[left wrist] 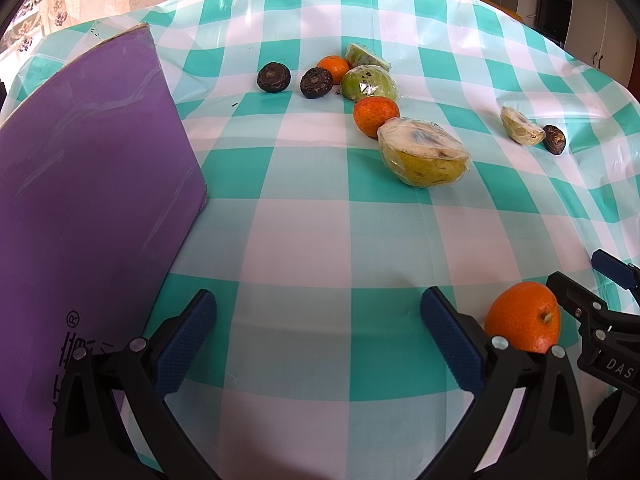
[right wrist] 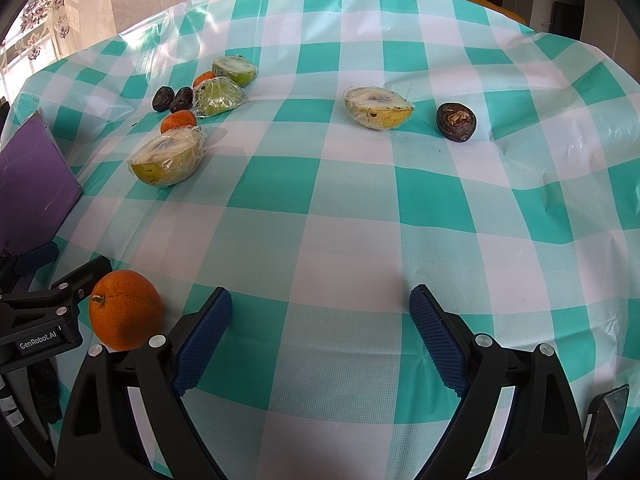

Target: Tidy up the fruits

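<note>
Fruits lie on a green-and-white checked tablecloth. A near orange sits between the two grippers; it also shows in the right wrist view. Farther off lie a wrapped pear half, two smaller oranges, wrapped green pieces and two dark round fruits. Another wrapped pear half and a dark fruit lie to the right. My left gripper is open and empty. My right gripper is open and empty.
A purple board lies on the table's left side, also seen in the right wrist view. A curtain and wall stand behind the table. A dark object shows at the lower right edge.
</note>
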`<control>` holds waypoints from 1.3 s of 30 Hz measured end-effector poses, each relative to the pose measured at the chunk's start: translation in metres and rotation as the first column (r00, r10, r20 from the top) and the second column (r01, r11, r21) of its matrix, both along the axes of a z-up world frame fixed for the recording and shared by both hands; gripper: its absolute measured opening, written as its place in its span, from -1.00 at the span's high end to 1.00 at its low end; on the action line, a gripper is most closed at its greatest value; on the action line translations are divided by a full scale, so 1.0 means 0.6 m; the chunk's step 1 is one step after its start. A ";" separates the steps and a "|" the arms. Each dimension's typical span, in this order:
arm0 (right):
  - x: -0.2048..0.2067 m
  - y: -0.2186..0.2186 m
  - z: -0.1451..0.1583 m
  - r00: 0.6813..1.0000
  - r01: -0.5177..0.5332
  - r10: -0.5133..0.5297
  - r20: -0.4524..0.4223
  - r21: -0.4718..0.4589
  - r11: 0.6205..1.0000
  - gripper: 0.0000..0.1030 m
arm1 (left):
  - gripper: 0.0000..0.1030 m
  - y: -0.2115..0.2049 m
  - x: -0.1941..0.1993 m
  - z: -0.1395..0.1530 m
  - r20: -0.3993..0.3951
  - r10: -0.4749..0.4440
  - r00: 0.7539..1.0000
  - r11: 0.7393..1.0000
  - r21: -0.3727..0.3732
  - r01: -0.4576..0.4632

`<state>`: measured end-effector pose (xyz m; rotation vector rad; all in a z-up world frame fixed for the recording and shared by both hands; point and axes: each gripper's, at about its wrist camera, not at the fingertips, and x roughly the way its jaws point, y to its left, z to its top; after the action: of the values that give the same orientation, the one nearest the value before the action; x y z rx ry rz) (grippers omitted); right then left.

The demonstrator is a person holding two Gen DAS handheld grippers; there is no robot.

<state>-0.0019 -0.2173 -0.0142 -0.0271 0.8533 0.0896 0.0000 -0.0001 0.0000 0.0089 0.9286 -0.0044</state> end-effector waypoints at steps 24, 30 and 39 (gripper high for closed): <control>-0.091 0.096 0.001 0.953 -0.301 0.300 -0.031 -0.056 0.952 -0.60 | -0.97 0.013 -0.041 0.001 -0.031 -0.163 0.986 0.987 0.012 0.163; -0.068 0.133 0.007 0.904 -0.427 0.427 -0.017 -0.033 0.903 -0.42 | -0.72 0.022 -0.094 0.017 -0.010 -0.186 0.983 0.980 0.071 0.186; -0.042 0.125 0.013 0.880 -0.474 0.474 0.001 -0.017 0.880 -0.04 | -0.85 0.008 -0.037 0.041 0.041 -0.191 0.981 0.982 0.025 0.190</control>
<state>-0.0274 -0.1422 -0.0066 -0.2539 0.8273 0.5453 -0.0224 0.0044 0.0246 0.1172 0.8818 -0.1712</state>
